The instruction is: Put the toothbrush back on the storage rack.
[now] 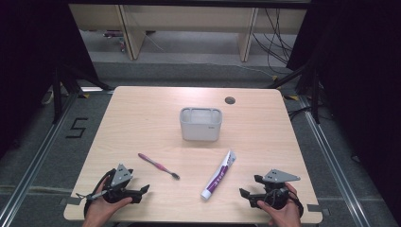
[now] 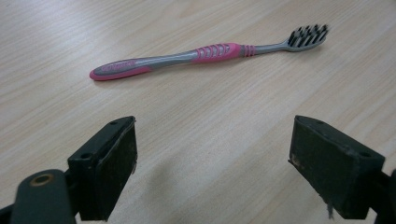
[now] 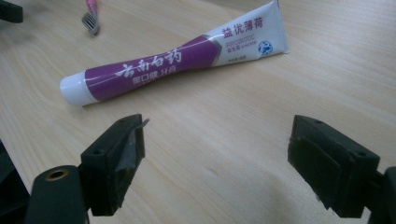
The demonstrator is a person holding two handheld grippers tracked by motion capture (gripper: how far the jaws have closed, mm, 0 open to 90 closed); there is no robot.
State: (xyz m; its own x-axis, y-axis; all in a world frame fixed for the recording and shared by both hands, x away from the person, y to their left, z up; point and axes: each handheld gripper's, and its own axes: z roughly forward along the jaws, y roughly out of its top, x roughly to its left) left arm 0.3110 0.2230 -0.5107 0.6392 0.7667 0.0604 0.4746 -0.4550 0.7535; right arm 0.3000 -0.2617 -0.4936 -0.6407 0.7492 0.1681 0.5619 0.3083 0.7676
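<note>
Wood table (image 1: 142, 113): 1 grey holder (image 1: 200, 124) centre, 1 toothbrush (image 1: 158, 165) and 1 toothpaste tube (image 1: 218, 175) nearer than it. Left gripper (image 1: 142, 193) and right gripper (image 1: 249, 187) both wide, empty.

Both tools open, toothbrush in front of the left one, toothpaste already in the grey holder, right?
Not quite: the toothpaste lies flat on the table, short of the grey holder, as the high view shows. The rest holds: both tools open, toothbrush before the left tool.

A pink-and-grey plastic toothbrush (image 1: 159, 166) lies flat on the near left of the tabletop, bristles rightward. A purple-and-white toothpaste tube (image 1: 218, 175) lies right of it, cap nearest. A grey plastic caddy (image 1: 200, 124) stands upright farther back, centred.
</note>
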